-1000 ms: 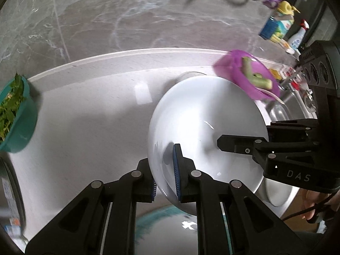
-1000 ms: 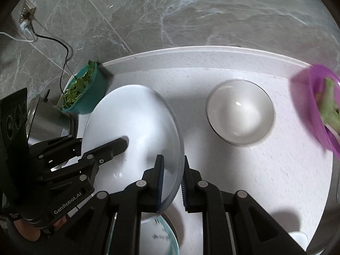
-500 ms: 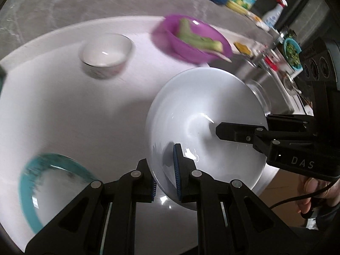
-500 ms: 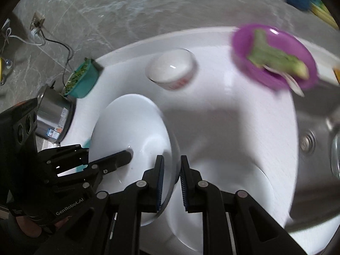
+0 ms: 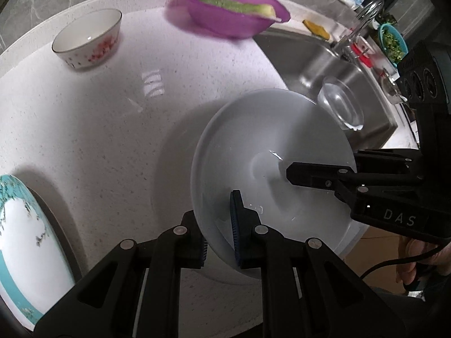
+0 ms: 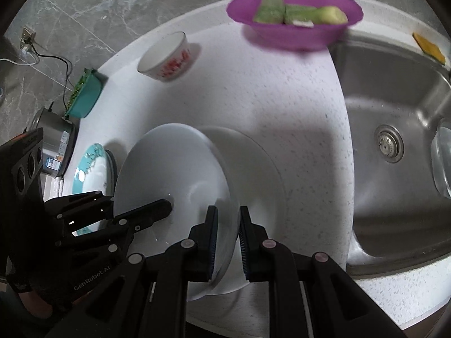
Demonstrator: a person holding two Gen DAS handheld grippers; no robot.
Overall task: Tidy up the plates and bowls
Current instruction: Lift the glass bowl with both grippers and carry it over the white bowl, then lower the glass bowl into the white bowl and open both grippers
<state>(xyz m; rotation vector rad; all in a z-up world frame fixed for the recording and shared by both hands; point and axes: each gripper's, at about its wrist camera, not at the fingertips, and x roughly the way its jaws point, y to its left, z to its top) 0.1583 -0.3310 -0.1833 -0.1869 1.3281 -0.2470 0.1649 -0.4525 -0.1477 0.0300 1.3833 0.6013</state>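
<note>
A large white bowl is held between both grippers above the white counter. My left gripper is shut on its near rim, and my right gripper is shut on the opposite rim. A white plate lies flat on the counter right under the bowl. A teal-rimmed plate lies at the counter's left. A small white bowl with red flowers stands further back.
A purple bowl with green vegetable pieces stands at the back beside the steel sink. A clear glass bowl lies in the sink. A teal basket of greens and a steel pot stand at the far left.
Both grippers carried the white bowl to the right, from over the teal-rimmed plate towards the sink side, and lowered it over the flat white plate.
</note>
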